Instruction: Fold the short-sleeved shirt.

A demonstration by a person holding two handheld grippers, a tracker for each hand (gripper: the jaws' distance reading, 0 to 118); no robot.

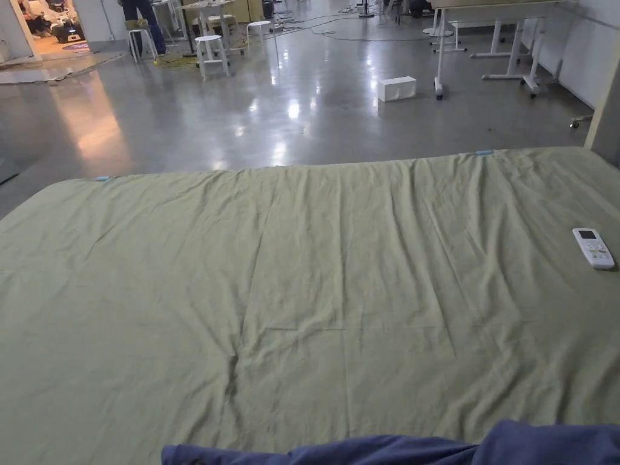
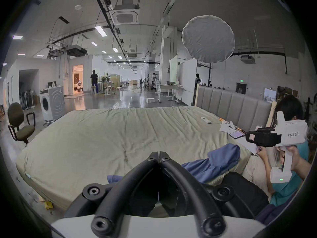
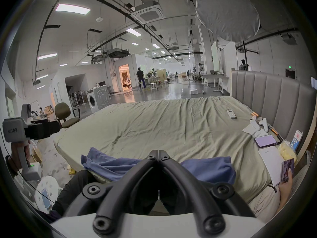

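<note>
Shirt: a blue short-sleeved shirt (image 3: 207,170) lies bunched in a soft heap at the near edge of the bed, just beyond the tips of both tongs. It is plain mid-blue, with no print that can be seen. It is crumpled, not spread flat, with rounded folds and one lobe rising higher toward the right tongs' side.
Shirt in the head view: a strip of it (image 1: 387,448) shows along the bottom edge.
Shirt in the left gripper view: it (image 2: 219,161) lies ahead and to the right of the left tongs.
Left tongs: the left tongs (image 2: 159,153) have their jaws pressed together at the tips, with nothing between them. They are held in the air short of the shirt, not touching it.
Right tongs: the right tongs (image 3: 158,152) are likewise closed tip to tip and empty, raised above the heap.
Bed: the bed (image 1: 315,272) carries a wrinkled pale green sheet, stretching far ahead of both tongs.
Remote: a white remote control (image 1: 593,247) lies on the sheet well beyond the right tongs, far from the shirt.
Headboard: a grey padded headboard (image 3: 274,94) stands to the right of the right tongs.
</note>
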